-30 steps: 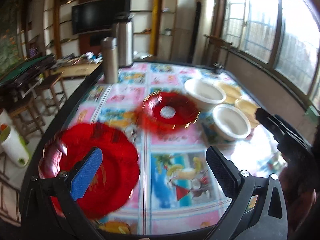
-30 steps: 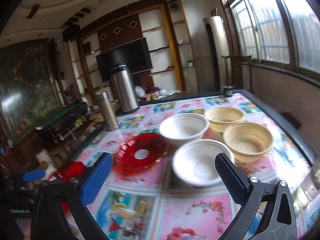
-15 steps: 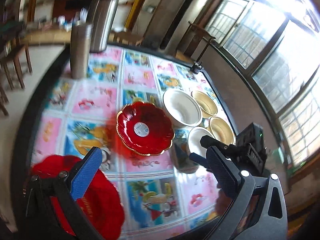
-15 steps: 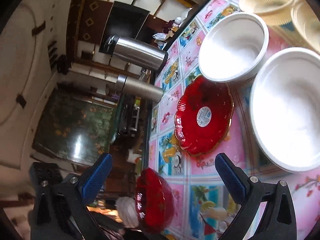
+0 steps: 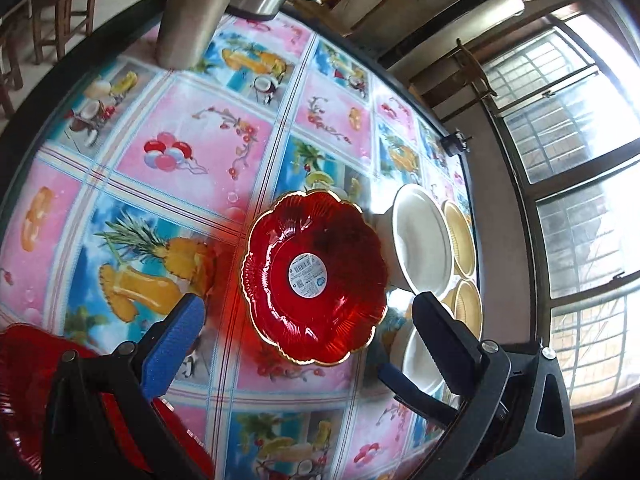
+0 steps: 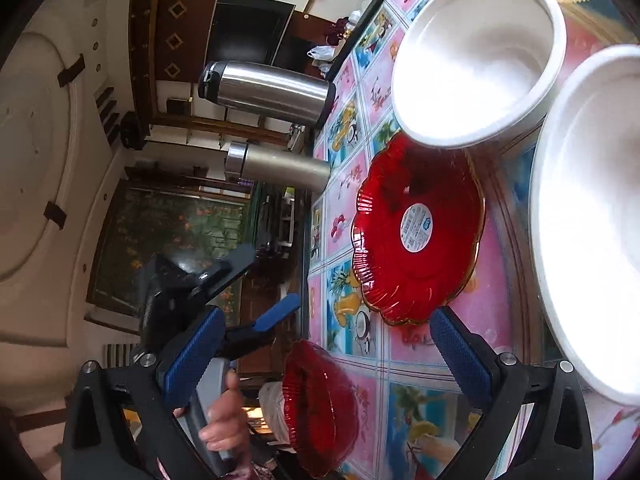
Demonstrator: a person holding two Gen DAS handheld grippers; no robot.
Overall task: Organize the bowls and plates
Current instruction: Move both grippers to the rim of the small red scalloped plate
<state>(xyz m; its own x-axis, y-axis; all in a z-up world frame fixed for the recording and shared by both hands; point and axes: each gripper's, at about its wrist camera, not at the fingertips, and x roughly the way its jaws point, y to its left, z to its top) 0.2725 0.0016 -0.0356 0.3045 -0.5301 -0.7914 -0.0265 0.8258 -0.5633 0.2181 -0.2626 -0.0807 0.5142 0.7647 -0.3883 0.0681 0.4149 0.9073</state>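
- The scalloped red plate (image 5: 314, 278) with a gold rim and a round white sticker lies flat on the desk (image 5: 192, 152), which bears a fruit-print cloth
- The left gripper (image 5: 308, 322) hovers above this plate, jaws wide apart, holding nothing
- The right gripper (image 6: 324, 352) also has its jaws apart and empty, beside the plate
- Two white bowls (image 6: 476, 52) sit just beyond the plate; two tan bowls (image 5: 460, 240) stand behind them
- A second red plate (image 6: 320, 404) lies near the desk edge, apart from the first
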